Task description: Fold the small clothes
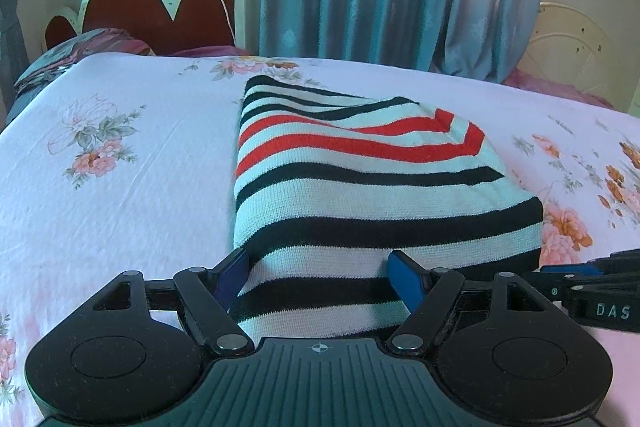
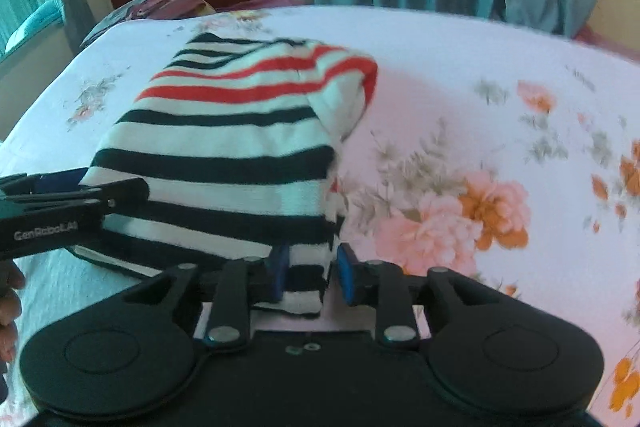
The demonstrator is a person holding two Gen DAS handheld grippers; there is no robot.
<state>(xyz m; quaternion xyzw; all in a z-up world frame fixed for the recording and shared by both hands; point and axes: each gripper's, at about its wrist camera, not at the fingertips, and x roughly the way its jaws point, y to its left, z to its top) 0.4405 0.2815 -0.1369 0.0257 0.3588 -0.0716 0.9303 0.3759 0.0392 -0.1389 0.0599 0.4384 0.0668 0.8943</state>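
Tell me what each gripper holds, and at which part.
The right gripper holds the striped garment at its near right corner. The left gripper straddles the near edge with wide jaws; whether it grips cannot be told.

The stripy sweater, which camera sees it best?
The left wrist view: the striped sweater is sharp there, folded on the flowered bedsheet. The right wrist view shows it blurred, with the left gripper across one corner.

Striped knit garment (image 1: 360, 179), white with black and red bands, folded, lying on bed
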